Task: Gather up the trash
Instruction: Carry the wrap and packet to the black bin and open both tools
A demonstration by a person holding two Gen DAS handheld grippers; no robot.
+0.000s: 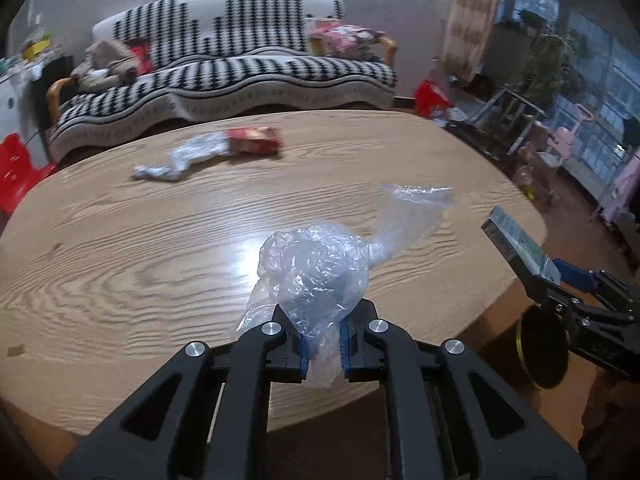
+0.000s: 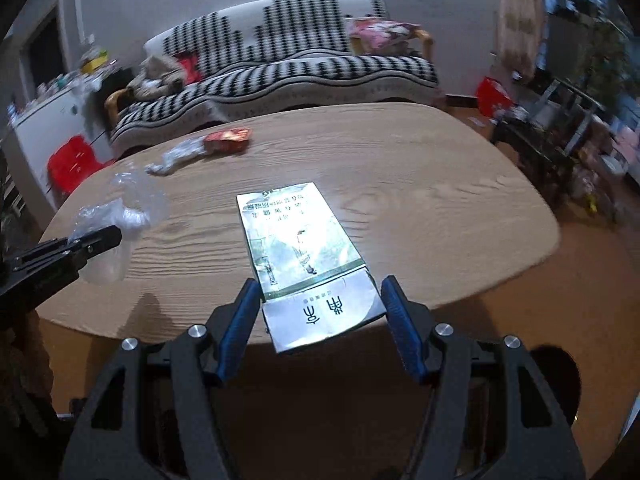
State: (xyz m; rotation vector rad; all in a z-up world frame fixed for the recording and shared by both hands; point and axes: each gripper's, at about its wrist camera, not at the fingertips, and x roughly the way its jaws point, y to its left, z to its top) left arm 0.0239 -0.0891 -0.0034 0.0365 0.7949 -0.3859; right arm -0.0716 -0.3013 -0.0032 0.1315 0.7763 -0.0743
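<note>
My left gripper is shut on a crumpled clear plastic bag and holds it over the near edge of the wooden table. The bag also shows in the right wrist view. My right gripper is shut on a flat silver-green carton, held by its sides above the table's near edge; the carton also shows in the left wrist view. A red snack wrapper and a crumpled silver wrapper lie together at the far side of the table.
A black-and-white patterned sofa stands behind the table. A red stool is at the far left. A metal rack and cluttered shelves are at the right. A dark round bin sits on the floor below the right gripper.
</note>
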